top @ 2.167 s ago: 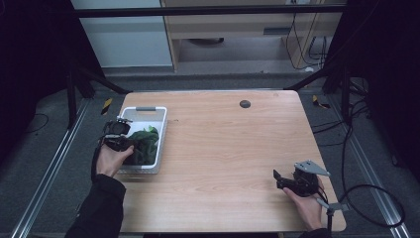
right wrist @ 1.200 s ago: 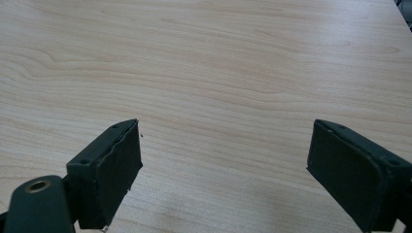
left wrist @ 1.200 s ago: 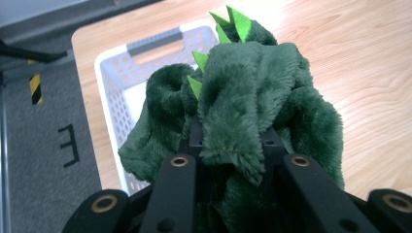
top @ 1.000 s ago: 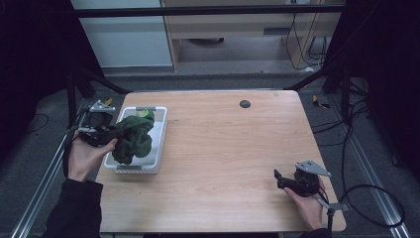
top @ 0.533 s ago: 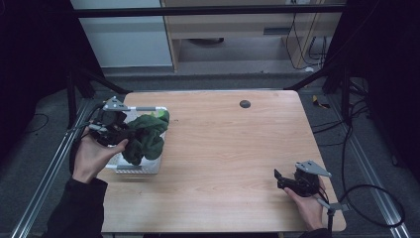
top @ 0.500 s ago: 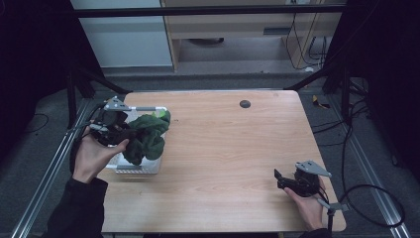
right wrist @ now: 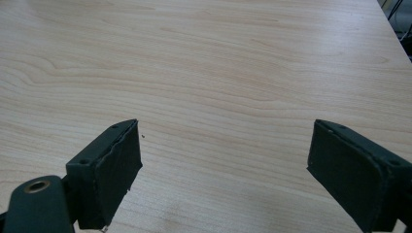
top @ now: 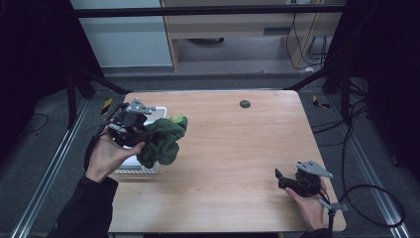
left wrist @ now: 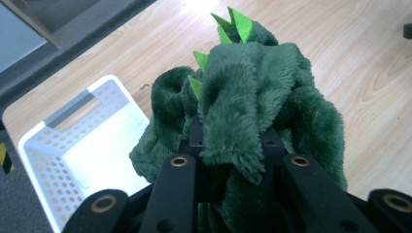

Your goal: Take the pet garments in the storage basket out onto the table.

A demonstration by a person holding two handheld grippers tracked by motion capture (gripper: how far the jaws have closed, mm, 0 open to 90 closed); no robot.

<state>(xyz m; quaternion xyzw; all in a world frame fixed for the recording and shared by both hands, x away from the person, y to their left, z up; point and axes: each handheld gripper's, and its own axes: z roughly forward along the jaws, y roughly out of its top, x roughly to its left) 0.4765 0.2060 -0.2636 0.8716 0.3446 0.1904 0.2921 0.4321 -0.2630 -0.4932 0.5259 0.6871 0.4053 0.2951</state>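
Observation:
A dark green plush toy (top: 163, 139) with light green spikes hangs in the air over the right rim of a white perforated basket (top: 133, 166) at the table's left. My left gripper (top: 141, 133) is shut on the plush toy (left wrist: 252, 111), whose fabric is pinched between the two black jaws; the basket (left wrist: 73, 145) lies below and to the left, with nothing seen inside. My right gripper (top: 283, 179) rests low at the table's front right, held by a hand. Its jaws stand wide open over bare wood, the right gripper (right wrist: 223, 160) holding nothing.
The wooden table (top: 237, 148) has a small round black disc (top: 244, 103) near its far edge. Cables (top: 376, 198) trail off the right side. Dark frame posts and a metal rail (top: 44, 183) flank the table.
My left gripper has lifted the plush toy out of the basket and carried it to the right, over the basket's right rim. The right gripper has stayed where it was.

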